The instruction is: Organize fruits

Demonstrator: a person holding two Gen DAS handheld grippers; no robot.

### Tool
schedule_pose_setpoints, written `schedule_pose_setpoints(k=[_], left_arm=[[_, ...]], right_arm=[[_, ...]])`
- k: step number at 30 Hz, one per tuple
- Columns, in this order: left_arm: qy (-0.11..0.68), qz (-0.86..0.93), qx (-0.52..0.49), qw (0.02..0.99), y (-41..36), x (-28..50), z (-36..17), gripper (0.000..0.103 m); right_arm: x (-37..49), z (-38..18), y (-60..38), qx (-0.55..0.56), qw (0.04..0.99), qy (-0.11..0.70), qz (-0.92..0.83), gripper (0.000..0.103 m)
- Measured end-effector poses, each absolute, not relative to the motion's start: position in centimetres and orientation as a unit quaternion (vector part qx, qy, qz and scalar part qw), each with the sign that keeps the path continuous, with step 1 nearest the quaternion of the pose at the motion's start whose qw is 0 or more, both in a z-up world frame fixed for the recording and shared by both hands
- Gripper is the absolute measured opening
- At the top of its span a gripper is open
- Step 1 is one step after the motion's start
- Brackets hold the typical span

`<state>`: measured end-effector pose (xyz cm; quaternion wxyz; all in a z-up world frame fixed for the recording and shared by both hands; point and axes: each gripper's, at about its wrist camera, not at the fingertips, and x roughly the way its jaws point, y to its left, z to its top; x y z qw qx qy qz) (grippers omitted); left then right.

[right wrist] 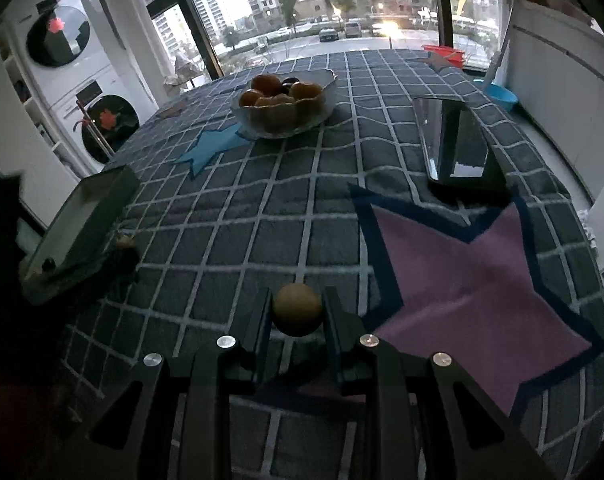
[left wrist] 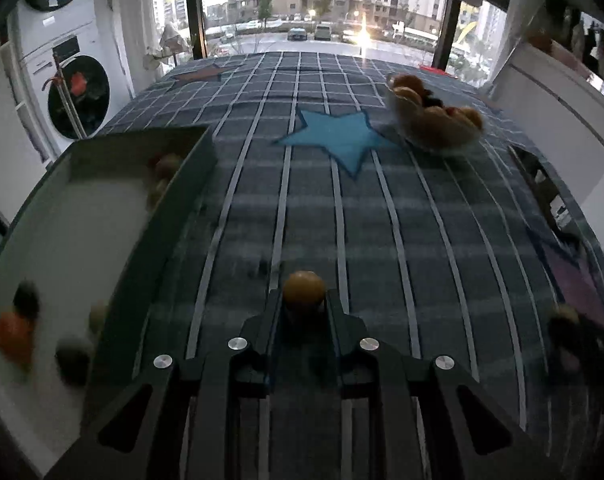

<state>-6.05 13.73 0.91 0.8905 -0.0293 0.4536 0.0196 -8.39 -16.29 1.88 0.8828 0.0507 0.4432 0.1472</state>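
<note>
Both grippers clamped on one small round fruit each, held above the checked tablecloth (right wrist: 262, 216).

Left gripper (left wrist: 304, 300): jaws drawn narrow, an orange-brown fruit (left wrist: 304, 289) pinched between the fingertips, just right of the white tray (left wrist: 74, 240). Several fruits are seen blurred inside that tray, near its near and far corners. Right gripper (right wrist: 298, 308): jaws narrow, a tan fruit (right wrist: 297, 308) gripped between the pads, beside the pink star patch (right wrist: 473, 288). The glass bowl (right wrist: 286, 120) is piled with orange and dark fruits, placed far across the cloth next to the blue star patch (right wrist: 210, 148). A dark empty tray (right wrist: 453, 148) is set on the right side.
</note>
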Motion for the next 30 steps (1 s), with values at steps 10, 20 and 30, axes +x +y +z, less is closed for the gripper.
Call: schedule_pose_setpoints(k=[10, 20, 30], left_arm=[[0.423, 0.008, -0.059, 0.904, 14.9, -9.4, 0.6, 0.022], [0.429, 0.023, -0.044, 0.902, 15.2, -8.8, 0.8, 0.022], [0.44, 0.018, -0.035, 0.897, 15.5, -7.5, 0.6, 0.024]], right_arm=[[-9.7, 0.7, -16.2, 0.061, 0.895, 0.416, 0.151, 0.028], [-9.8, 0.6, -16.3, 0.069, 0.896, 0.412, 0.152, 0.028], [-9.8, 0.6, -16.3, 0.07, 0.896, 0.412, 0.152, 0.028]])
